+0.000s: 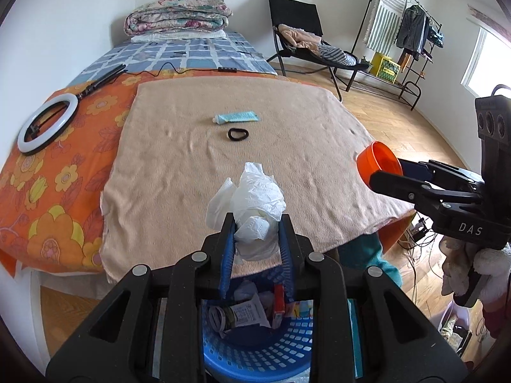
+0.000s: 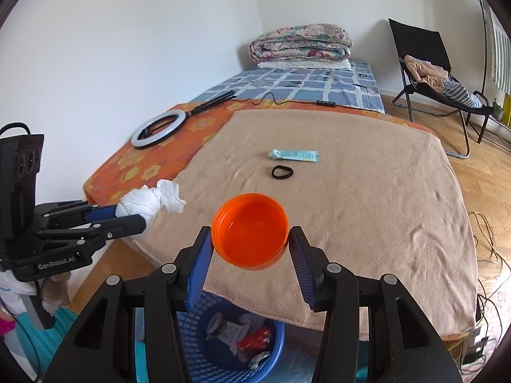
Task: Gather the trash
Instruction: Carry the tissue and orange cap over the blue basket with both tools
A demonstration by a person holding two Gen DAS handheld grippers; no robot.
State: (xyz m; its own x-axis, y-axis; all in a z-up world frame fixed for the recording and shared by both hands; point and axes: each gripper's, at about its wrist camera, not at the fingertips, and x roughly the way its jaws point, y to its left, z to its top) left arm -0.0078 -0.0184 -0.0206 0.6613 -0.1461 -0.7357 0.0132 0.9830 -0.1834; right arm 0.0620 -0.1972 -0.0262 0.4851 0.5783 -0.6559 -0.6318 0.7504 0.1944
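Drop step: my left gripper (image 1: 257, 223) clamps crumpled tissue (image 1: 255, 204), right gripper (image 2: 250, 239) clamps orange lid (image 2: 250, 229), both above blue basket (image 2: 223, 335) off the bed's near edge; next, release both.

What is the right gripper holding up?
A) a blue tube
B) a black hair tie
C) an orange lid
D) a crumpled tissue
C: the right gripper is shut on the orange lid, while the left gripper holds the crumpled tissue.
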